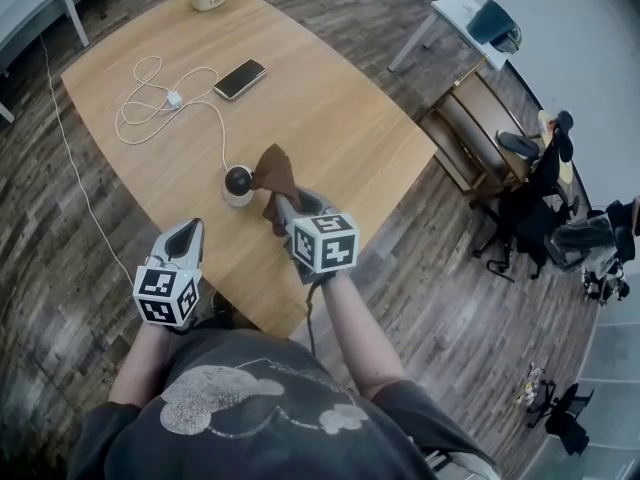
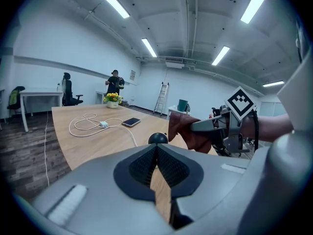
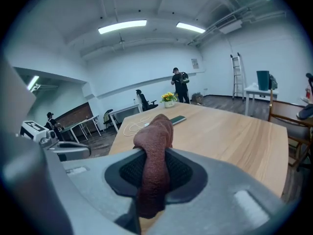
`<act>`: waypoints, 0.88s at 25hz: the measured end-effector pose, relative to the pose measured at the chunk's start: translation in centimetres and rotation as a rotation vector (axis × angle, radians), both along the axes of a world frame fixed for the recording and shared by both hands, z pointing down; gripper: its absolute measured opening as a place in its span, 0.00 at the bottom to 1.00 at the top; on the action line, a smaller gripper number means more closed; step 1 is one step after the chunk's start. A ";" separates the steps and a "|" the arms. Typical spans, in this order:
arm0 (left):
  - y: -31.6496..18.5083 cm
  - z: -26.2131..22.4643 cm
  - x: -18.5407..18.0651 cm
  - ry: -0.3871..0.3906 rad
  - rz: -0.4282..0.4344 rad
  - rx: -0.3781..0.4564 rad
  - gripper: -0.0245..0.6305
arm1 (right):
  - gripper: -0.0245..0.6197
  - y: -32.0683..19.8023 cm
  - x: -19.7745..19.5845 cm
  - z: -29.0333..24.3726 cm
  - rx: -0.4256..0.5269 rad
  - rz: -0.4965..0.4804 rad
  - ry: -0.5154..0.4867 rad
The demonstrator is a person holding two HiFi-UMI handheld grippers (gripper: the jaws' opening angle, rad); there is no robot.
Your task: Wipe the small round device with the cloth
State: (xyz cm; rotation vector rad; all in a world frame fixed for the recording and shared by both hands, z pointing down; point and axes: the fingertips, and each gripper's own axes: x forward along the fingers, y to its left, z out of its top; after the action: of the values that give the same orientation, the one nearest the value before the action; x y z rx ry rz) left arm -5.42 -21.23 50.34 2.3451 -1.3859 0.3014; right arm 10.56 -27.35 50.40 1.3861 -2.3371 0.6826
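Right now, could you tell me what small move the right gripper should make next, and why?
Probably ease the right gripper leftward so the cloth meets the small round device: the cloth is clamped in its jaws, right beside the device.

Nubby cloth (image 3: pixel 155 141), smooth wooden table (image 1: pixel 340 108)

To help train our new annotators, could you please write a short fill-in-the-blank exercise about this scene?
The right gripper is shut on the brown ____.
The left gripper is shut and holds ____.
The small round device has a dome coloured ____.
Beside the white cable lies a ____.
Missing: cloth; nothing; black; smartphone.
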 end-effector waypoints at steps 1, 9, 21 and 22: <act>0.0 0.0 -0.1 0.001 -0.002 -0.001 0.07 | 0.16 -0.6 -0.1 -0.5 0.017 0.004 -0.003; -0.3 0.2 -1.1 0.006 -0.020 -0.011 0.07 | 0.16 -2.5 -2.3 1.8 -0.041 -0.010 -0.005; 0.1 1.6 -1.4 0.013 0.000 -0.044 0.07 | 0.16 -1.6 -2.4 7.8 -0.183 -0.049 0.106; 0.1 1.6 -1.4 0.014 0.002 -0.046 0.07 | 0.16 -1.7 -2.4 8.3 -0.194 -0.057 0.120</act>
State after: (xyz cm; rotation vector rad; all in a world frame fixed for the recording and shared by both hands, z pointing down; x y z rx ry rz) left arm -6.80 -21.13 51.96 2.3073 -1.3557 0.3137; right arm 8.21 -29.02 58.67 1.2365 -2.1466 0.7651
